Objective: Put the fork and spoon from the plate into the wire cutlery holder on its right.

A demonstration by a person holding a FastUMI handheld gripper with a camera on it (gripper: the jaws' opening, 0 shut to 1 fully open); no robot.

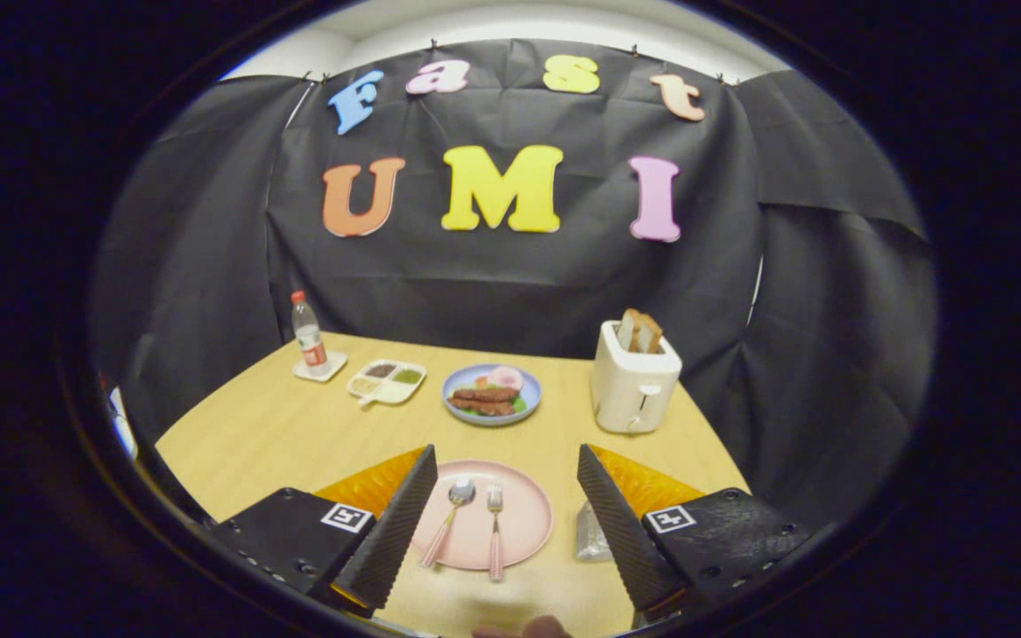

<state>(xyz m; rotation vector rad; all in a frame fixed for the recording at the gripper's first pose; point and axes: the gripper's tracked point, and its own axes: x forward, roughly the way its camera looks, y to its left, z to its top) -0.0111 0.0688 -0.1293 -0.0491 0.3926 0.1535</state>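
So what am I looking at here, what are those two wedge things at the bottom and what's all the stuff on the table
Those wedges are the two fingers of a handheld claw; a person carries it, and the camera rides on it, looking forward between the fingers. The claw is open and holds nothing. Between the fingers sits a pink plate with a spoon and a fork lying side by side. Right of the plate, partly hidden by a finger, is the wire holder. Farther back on the table are a toaster with bread, a plate of food, a small divided tray and a bottle.
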